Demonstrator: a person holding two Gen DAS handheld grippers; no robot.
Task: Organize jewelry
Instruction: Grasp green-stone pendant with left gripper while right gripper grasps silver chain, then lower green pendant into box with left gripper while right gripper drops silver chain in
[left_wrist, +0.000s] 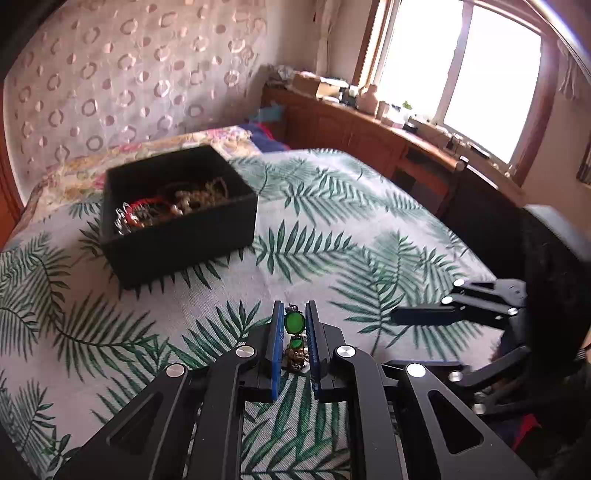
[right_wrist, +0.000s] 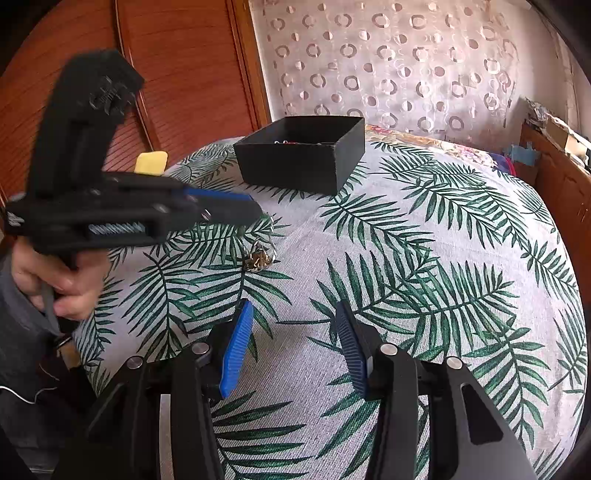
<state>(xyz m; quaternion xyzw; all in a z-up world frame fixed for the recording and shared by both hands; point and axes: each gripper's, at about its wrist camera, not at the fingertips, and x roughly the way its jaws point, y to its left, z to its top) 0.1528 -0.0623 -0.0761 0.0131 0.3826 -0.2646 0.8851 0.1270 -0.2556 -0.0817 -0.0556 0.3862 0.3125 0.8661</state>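
Bedroom: leaf-print bedspread (left_wrist: 332, 206), circle-patterned curtain (left_wrist: 129, 74), bright window (left_wrist: 461, 66), wooden sideboard (left_wrist: 351, 133) beneath, slatted wooden door (right_wrist: 166, 66).

Matt black box (left_wrist: 177, 236); woven cloth bedspread (left_wrist: 332, 229); glossy green, perhaps glass, pendant (left_wrist: 294, 322).

Left tongs (left_wrist: 292, 332) nearly closed, seemingly gripping; right tongs (right_wrist: 291, 332) stand half open, both angled downward.

Box (right_wrist: 301, 162) contents mostly hidden by wall; left gripper (right_wrist: 255, 214) motion-blurred.
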